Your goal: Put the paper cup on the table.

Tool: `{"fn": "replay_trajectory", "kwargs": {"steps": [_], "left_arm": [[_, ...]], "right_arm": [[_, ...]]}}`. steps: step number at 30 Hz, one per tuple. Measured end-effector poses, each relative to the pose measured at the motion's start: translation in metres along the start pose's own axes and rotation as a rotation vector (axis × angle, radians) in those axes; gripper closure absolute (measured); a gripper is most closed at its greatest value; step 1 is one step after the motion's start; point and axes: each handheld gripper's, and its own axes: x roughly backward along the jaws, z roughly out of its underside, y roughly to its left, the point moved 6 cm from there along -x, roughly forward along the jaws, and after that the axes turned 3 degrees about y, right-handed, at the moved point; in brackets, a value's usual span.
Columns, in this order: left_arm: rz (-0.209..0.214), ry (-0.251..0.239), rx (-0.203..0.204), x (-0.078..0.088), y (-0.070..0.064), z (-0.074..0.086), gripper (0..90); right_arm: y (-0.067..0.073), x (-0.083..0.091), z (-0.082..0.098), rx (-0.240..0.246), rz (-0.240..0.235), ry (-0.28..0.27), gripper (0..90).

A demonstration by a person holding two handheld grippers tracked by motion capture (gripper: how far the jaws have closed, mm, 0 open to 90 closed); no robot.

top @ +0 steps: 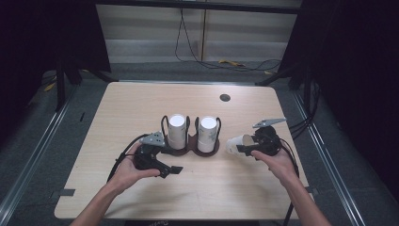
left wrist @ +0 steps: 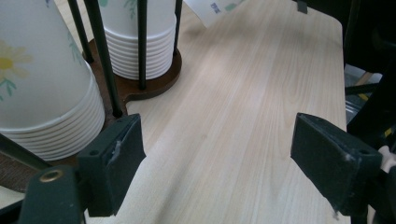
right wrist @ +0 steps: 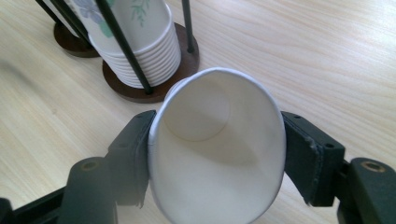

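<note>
White paper cup [right wrist: 219, 154] squeezed oval, plain inside, clamped by right gripper [right wrist: 217, 154], at three o'clock of cup rack [top: 190, 149], left gripper [left wrist: 217, 158] jaws apart, holding nothing

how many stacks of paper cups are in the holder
2: left stack and right stack, side by side in the holder. One loose cup sits squeezed in the right gripper.

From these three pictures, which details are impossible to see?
- Print on the held cup: right gripper view faces its open mouth; high view too small.
- Left stack: top cut off by the edge, left gripper view.
- Number of cups per stack: high view too small.
</note>
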Motion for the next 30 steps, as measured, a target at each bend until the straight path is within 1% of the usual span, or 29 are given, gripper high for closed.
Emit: {"fn": "replay_trajectory", "kwargs": {"steps": [1,3,5,7,8,9,11,12,13,17,19,21,26,27,28,30], "left_arm": [[-0.004,-0.002,0.006,0.0,0.001,0.0,17.6],[0.003,-0.004,0.005,0.0,0.001,-0.002,17.6],[-0.001,-0.009,0.007,0.0,0.002,-0.004,17.6],[0.004,-0.015,0.006,0.0,0.001,-0.005,17.6],[0.001,-0.009,0.006,0.0,0.002,-0.005,17.6],[-0.003,-0.003,0.008,0.0,0.003,-0.004,17.6],[0.001,-0.006,0.014,-0.001,0.003,-0.003,17.6],[-0.001,0.003,0.009,-0.001,0.003,-0.003,17.6],[0.0,0.005,0.013,-0.002,0.003,-0.002,17.6],[0.004,0.003,0.008,-0.002,0.002,-0.001,17.6],[0.002,0.002,0.005,-0.001,0.002,-0.001,17.6],[0.0,0.002,0.008,0.0,0.002,-0.001,17.6],[0.003,0.003,0.01,-0.002,0.002,-0.001,17.6],[0.007,0.002,0.008,-0.003,0.002,-0.001,17.6],[0.002,0.013,0.001,-0.003,0.002,0.0,17.6],[0.005,0.014,-0.002,-0.003,0.0,0.0,17.6]], "right_arm": [[-0.002,0.0,-0.001,-0.001,0.001,0.007,31.7],[-0.006,0.0,-0.003,-0.012,0.025,0.016,31.7],[-0.008,-0.001,-0.004,-0.019,0.027,0.025,31.5],[-0.012,-0.002,-0.005,-0.015,0.037,0.057,31.3],[-0.014,-0.002,-0.006,-0.007,0.05,0.071,31.2],[-0.016,-0.003,-0.008,-0.007,0.053,0.08,31.0],[-0.02,-0.004,-0.012,-0.021,0.053,0.097,30.7],[-0.022,-0.005,-0.013,-0.02,0.056,0.108,30.4],[-0.024,-0.006,-0.014,-0.031,0.058,0.124,30.3],[-0.031,-0.013,-0.019,-0.023,0.099,0.168,29.8],[-0.034,-0.016,-0.022,-0.024,0.112,0.193,29.5],[-0.036,-0.018,-0.025,-0.029,0.115,0.204,29.4],[-0.04,-0.022,-0.03,-0.024,0.148,0.248,28.9],[-0.04,-0.023,-0.031,-0.022,0.146,0.249,28.8],[-0.04,-0.023,-0.032,-0.024,0.147,0.257,28.7],[-0.04,-0.025,-0.034,-0.017,0.166,0.267,28.3]]}}
